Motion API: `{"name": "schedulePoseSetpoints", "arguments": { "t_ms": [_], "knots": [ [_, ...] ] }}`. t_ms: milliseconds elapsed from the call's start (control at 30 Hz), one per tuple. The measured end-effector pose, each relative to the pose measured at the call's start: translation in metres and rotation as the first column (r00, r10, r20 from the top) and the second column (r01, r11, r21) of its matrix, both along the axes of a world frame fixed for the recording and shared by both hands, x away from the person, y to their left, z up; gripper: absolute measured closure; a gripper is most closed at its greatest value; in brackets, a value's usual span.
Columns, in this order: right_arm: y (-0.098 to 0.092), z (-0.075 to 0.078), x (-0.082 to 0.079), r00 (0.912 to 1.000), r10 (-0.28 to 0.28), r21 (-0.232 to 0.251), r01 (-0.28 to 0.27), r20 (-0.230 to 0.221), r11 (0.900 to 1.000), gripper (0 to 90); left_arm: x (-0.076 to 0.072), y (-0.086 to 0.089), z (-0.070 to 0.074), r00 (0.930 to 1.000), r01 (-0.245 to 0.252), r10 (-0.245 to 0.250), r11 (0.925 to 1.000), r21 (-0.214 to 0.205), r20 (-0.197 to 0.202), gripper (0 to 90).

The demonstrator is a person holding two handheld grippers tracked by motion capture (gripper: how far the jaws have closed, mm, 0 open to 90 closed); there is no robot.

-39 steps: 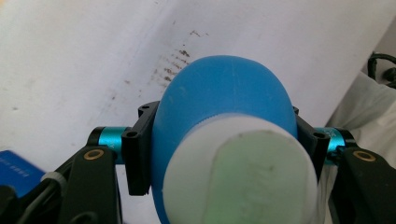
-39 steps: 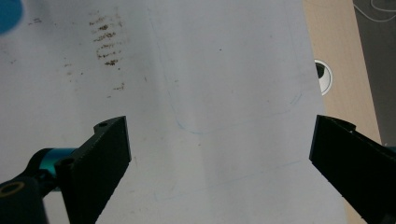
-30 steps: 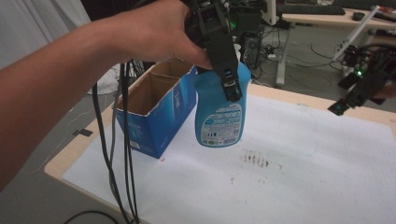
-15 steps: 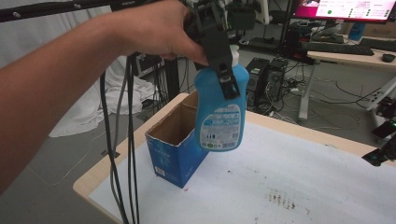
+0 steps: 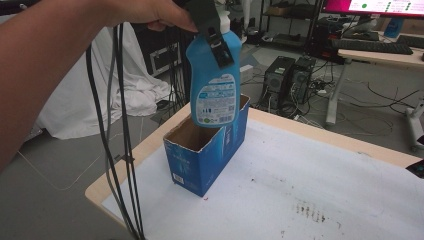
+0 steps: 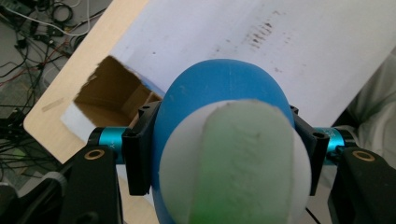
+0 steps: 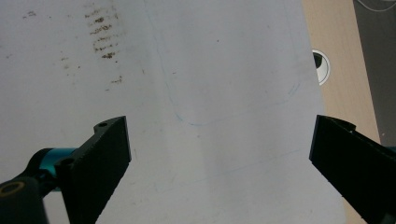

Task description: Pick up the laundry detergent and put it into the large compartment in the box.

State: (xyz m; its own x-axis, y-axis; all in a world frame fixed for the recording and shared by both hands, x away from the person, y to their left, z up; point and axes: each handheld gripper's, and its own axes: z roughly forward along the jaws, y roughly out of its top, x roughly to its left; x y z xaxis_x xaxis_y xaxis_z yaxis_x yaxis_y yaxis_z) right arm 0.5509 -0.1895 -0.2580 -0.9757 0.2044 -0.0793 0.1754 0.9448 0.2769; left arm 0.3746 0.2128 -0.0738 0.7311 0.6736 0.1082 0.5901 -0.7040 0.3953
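My left gripper (image 5: pixel 216 37) clamps a blue bottle (image 5: pixel 214 85), hanging over the open box (image 5: pixel 210 150) on the bench (image 5: pixel 310 135). My right gripper (image 7: pixel 219 158) is spread, holding nothing. Lowered off-centre, the bottle could catch the rim and tip the box.

The bottle (image 5: pixel 213 80) is showing blue, with a white-and-blue label and a white cap (image 6: pixel 243 158) carrying a pale green band. The box (image 5: pixel 207 150) is showing blue outside and brown inside. The left tongs (image 6: pixel 224 149) are showing black, with teal collars, as are the right tongs (image 7: pixel 219 154). The surface (image 5: pixel 350 145) is showing tan wood under a white sheet (image 7: pixel 196 93) speckled with brown stains.
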Motion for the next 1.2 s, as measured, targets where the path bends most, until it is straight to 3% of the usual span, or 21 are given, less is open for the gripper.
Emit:
{"name": "schedulePoseSetpoints", "arguments": {
  "t_ms": [167,400,467,633,867,1000,1100,1133,1200],
  "knots": [
    [-0.001,0.0,0.0,1.0,-0.003,-0.004,0.003,-0.001,1.0,4.4,0.005,0.013,-0.005,0.9996,-0.015,0.014,0.9997,0.021,0.023,37.8],
    [-0.002,0.0,0.001,0.9999,-0.016,-0.012,0.016,-0.001,0.9998,4.4,0.013,0.03,-0.031,0.9994,-0.013,0.011,0.9984,0.055,0.032,37.8],
    [-0.002,-0.001,0.001,0.9999,-0.016,-0.014,0.016,0.0,0.9998,4.4,0.014,0.032,-0.035,0.9996,-0.012,0.01,0.9983,0.057,0.027,37.8],
    [0.001,-0.001,0.0,0.9997,-0.023,-0.02,0.023,-0.002,0.9995,4.4,0.02,0.034,-0.063,1.0,-0.006,0.006,0.9979,0.065,0.0,37.8],
    [0.002,-0.003,0.001,0.9998,-0.019,-0.025,0.019,-0.001,0.9995,4.4,0.024,0.036,-0.088,0.9997,-0.001,0.003,0.9974,0.072,-0.024,37.8],
    [0.002,-0.005,0.002,0.9999,-0.013,-0.029,0.013,-0.004,0.9995,4.4,0.028,0.038,-0.111,0.9989,0.004,-0.001,0.9972,0.074,-0.047,37.8],
    [0.002,-0.005,0.001,0.9998,-0.021,-0.035,0.021,-0.006,0.9992,4.4,0.029,0.038,-0.116,0.9986,0.006,-0.002,0.997,0.077,-0.053,37.8],
    [0.003,-0.006,0.001,0.9998,-0.02,-0.032,0.02,-0.007,0.9993,4.4,0.03,0.039,-0.129,0.9977,0.008,-0.002,0.9967,0.081,-0.068,37.8],
    [0.004,-0.006,0.001,0.9998,-0.016,-0.035,0.016,-0.007,0.9993,4.4,0.031,0.039,-0.139,0.9968,0.014,-0.007,0.9963,0.084,-0.08,37.8]
  ]
}}
